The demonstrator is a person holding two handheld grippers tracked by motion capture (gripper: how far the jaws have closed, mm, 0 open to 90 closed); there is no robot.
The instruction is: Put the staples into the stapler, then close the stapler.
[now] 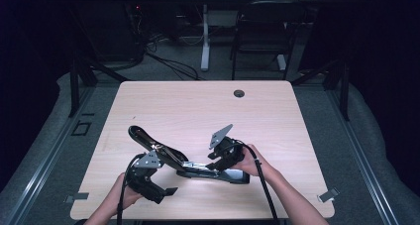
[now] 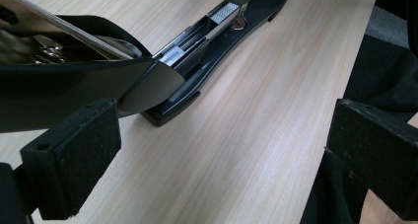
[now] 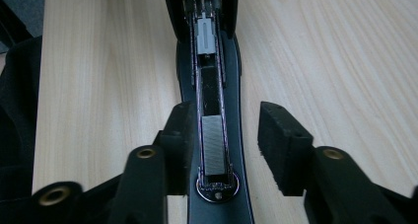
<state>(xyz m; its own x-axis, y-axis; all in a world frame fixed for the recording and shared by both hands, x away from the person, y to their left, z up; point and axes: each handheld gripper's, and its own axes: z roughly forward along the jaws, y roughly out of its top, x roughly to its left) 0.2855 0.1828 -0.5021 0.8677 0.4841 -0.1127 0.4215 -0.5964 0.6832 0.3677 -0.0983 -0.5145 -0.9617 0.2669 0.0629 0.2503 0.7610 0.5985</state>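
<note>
A long black stapler point(image 1: 198, 166) lies open on the table point(image 1: 198, 111), its cover point(image 1: 148, 140) swung up toward the left and a strip of staples point(image 3: 214, 145) already sitting in the channel near the front end. The right gripper point(image 3: 224, 135) straddles that front end with its jaws parted — no pad presses on the stapler, so it is released. The left gripper point(image 2: 217, 150) is also spread wide, one pad just under the raised cover. The loading step looks done; next, the cover needs pushing down until it closes — squarely over the channel.
</note>
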